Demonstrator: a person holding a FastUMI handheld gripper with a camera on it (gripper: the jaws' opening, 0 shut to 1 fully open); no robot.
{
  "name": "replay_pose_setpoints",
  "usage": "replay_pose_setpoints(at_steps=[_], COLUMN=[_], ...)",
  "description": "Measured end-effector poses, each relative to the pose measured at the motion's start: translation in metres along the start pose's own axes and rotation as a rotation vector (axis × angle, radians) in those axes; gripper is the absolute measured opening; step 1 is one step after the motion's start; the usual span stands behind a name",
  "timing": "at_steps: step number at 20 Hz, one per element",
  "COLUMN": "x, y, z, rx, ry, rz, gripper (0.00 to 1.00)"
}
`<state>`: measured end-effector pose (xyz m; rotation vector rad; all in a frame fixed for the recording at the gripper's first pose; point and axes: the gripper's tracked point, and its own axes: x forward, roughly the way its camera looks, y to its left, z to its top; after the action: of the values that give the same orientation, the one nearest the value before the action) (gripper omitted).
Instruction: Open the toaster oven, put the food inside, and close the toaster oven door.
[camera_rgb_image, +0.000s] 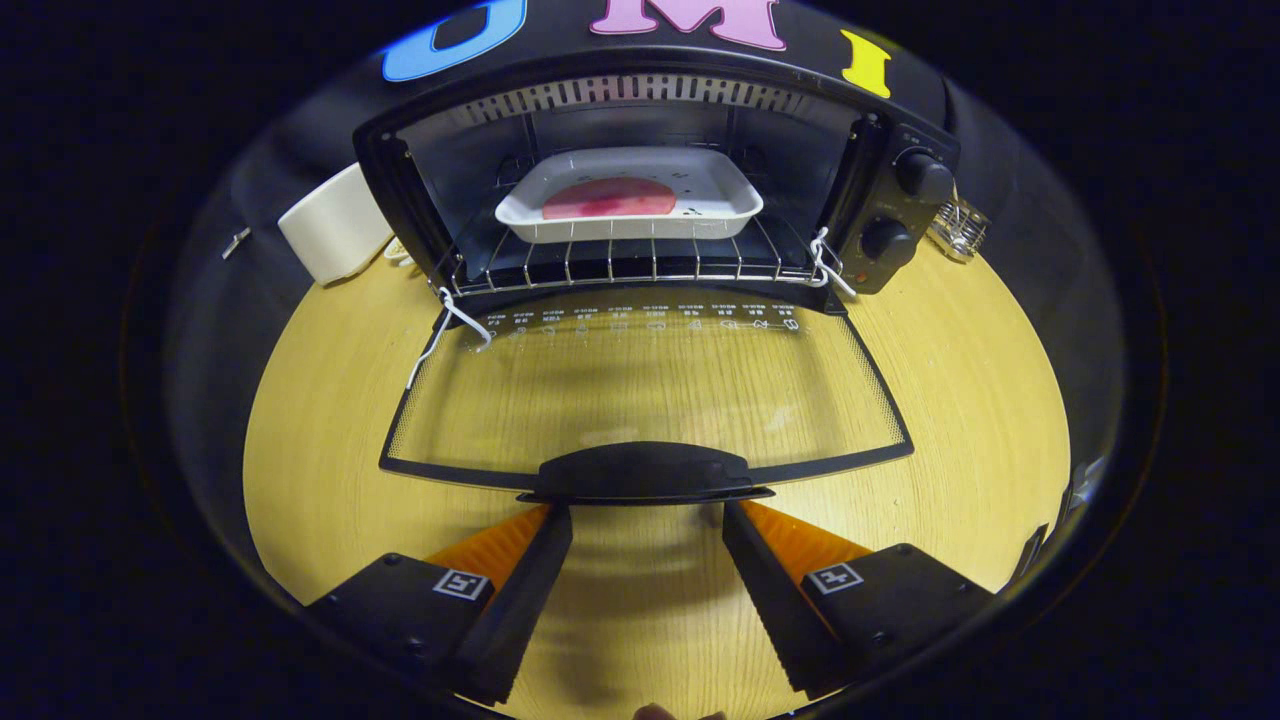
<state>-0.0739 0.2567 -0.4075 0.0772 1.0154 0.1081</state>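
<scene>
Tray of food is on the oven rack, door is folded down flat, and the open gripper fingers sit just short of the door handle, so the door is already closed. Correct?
Not quite: the gripper view shows the door open, folded down. Tray on the rack, open gripper just short of the handle: all correct.

Pale wooden table (960, 400); toaster oven (880, 150) at top centre, white container (330, 235) upper left, wire rack (958, 228) upper right.

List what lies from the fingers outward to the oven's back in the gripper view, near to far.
Open gripper fingers → door handle → glass door lying flat → wire rack → white tray holding pink food.
</scene>
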Motion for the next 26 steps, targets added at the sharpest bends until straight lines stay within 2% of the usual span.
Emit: replay_pose_setpoints(at_steps=[6, 13, 21, 26], x=[-0.035, -0.085, -0.082, -0.095], y=[0.0, -0.002, -0.011, -0.018], z=[0.016, 0.07, 0.138, 0.138], rx=[0.009, -0.026, -0.037, -0.057], ry=[-0.114, -0.304, -0.431, -0.46], rz=[0.035, 0.056, 0.052, 0.053], gripper=[0.99, 0.99, 0.99, 0.99])
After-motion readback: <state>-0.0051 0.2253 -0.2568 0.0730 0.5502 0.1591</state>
